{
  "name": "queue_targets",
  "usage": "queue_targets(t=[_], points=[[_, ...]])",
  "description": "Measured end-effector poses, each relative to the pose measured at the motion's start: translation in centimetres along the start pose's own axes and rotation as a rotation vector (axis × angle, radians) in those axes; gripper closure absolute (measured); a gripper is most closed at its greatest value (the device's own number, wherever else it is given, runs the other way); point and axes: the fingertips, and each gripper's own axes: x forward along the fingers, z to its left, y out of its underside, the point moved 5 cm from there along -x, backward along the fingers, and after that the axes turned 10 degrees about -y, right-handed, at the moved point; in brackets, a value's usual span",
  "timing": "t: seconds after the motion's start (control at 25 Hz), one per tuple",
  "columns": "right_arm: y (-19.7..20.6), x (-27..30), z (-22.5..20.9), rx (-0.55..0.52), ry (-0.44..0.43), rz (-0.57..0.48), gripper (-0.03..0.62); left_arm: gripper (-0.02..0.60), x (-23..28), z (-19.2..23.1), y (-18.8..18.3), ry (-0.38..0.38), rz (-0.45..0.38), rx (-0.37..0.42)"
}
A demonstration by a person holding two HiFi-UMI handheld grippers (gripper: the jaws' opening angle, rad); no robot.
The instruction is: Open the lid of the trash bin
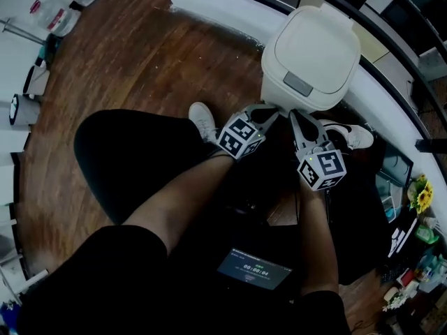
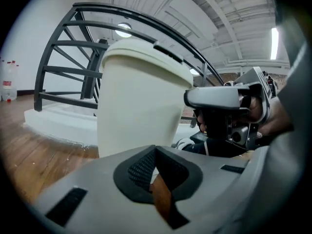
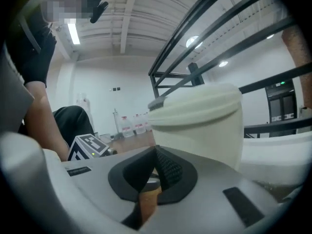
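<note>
Left tongs (image 2: 155,149) pressed tip to tip with nothing caught, only floorboards showing through the gap below the pads. Right tongs (image 3: 156,150) closed the same way, likewise empty. Both held low and side by side, noses aimed at the front of the trash bin (image 2: 139,106), close to its wall, contact not certain. Probably shut on purpose, for a blunt point good at prodding or hooking rather than pinching. Bin upright on the wooden floor (image 1: 140,68), tight against the white curb under the dark railing (image 2: 73,43) and just ahead of a white shoe (image 1: 203,121), so within easy reach of both arms. Lid (image 1: 314,44) down, seated flat on the rim. Grey tab (image 1: 298,84) on the lid's near edge, facing the tongs and just above them: likely the release to press or the lip to lift. Opening judged not yet begun.
</note>
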Motion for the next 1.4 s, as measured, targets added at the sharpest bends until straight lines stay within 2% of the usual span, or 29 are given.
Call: queue_targets(t=[0.28,0.68,0.88,1.16,1.4], points=[[5.5,0.1,-3.5,0.104,0.031,0.060,0.579,0.568,4.5,0.8,4.5,0.000,0.099,-0.007],[6.8,0.9,-4.8,0.125,0.018,0.046,0.579,0.566,10.0,2.7,10.1,-0.025,0.210,-0.017],[7.0,1.3,-5.3,0.120,-0.002,0.071,0.579,0.568,11.7,3.7,11.0,-0.073,0.238,-0.042],[8.7,2.4,-5.5,0.086,-0.058,0.191,0.579,0.568,13.9,3.6,11.3,-0.065,0.265,-0.012],[9.3,2.4,-7.1,0.113,-0.044,0.221,0.579,0.567,14.7,4.5,12.2,-0.082,0.296,-0.021]])
